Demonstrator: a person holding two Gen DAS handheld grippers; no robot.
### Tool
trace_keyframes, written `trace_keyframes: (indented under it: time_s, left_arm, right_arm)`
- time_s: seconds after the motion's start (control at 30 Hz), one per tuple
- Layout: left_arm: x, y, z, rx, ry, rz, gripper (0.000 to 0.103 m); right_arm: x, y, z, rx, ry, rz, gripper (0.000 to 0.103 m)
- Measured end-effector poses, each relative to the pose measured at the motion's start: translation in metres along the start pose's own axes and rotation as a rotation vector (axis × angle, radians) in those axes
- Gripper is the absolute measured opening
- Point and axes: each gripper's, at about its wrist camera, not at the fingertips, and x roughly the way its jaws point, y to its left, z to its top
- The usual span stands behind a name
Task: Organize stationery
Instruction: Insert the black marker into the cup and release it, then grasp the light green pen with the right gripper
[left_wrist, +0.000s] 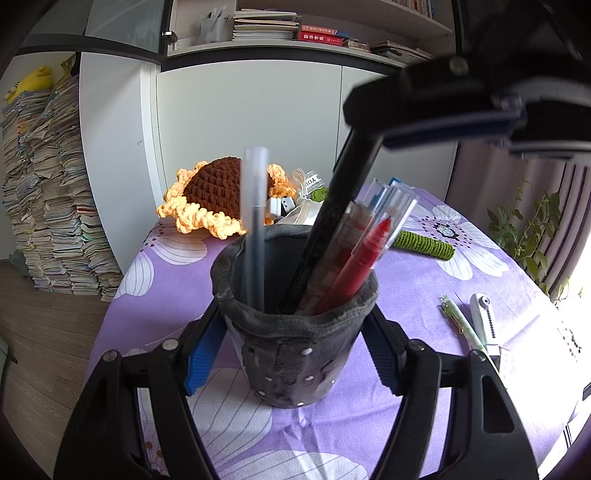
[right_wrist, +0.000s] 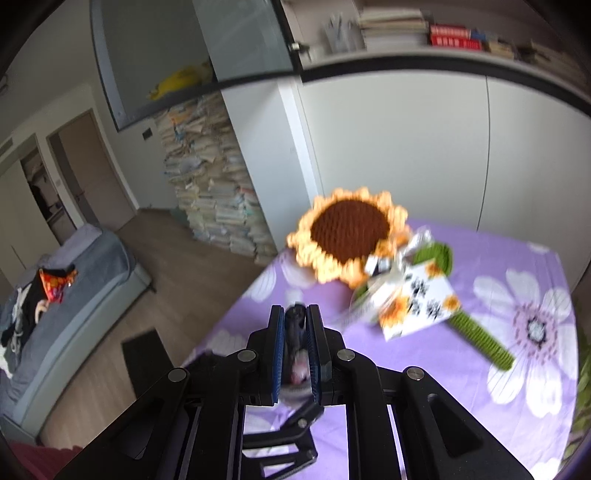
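My left gripper (left_wrist: 295, 332) clamps the grey fabric-lined pen cup (left_wrist: 295, 332) on the purple floral counter (left_wrist: 424, 295); my right gripper (right_wrist: 295, 347), fingers pinching a black pen (left_wrist: 332, 221), must lower it straight in.

The desk (left_wrist: 424, 280) wears a purple cloth printed with big white flowers. A dark grey pen holder (left_wrist: 295, 343) stands on it. Behind the holder lies a crocheted sunflower (left_wrist: 218, 192), its green stem (left_wrist: 424, 243) stretched out to the holder's right, with a flower-printed card (right_wrist: 417, 302) beside the bloom. Right of the holder lie a pale green pen (left_wrist: 461, 321) and a white utility knife (left_wrist: 485, 321), side by side.
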Motion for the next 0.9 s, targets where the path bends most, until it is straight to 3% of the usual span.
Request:
trace_keyframes:
  time_s: [0.17, 0.4, 0.53, 0.6, 0.7, 0.9]
  left_arm:
    - [0.000, -0.001, -0.001, 0.000, 0.001, 0.000, 0.070]
    - [-0.001, -0.003, -0.002, -0.001, 0.003, 0.000, 0.071]
    - [-0.001, -0.003, -0.002, -0.001, 0.003, 0.000, 0.071]
    - [-0.001, -0.003, -0.002, -0.001, 0.003, 0.000, 0.070]
    - [-0.001, -0.003, -0.002, -0.001, 0.004, -0.001, 0.071]
    - [0.000, -0.002, -0.003, -0.005, 0.012, -0.002, 0.071]
  right_arm:
    - [0.003, -0.013, -0.008, 0.068, 0.044, 0.027, 0.013]
    - [-0.024, -0.042, -0.014, 0.139, 0.012, -0.043, 0.014]
    - [-0.012, -0.076, -0.032, 0.172, 0.160, -0.223, 0.020]
    - [0.002, -0.095, -0.046, 0.208, 0.249, -0.270, 0.020]
    - [0.023, -0.118, -0.068, 0.252, 0.353, -0.292, 0.020]
    - [0.037, -0.139, -0.079, 0.281, 0.402, -0.307, 0.023]
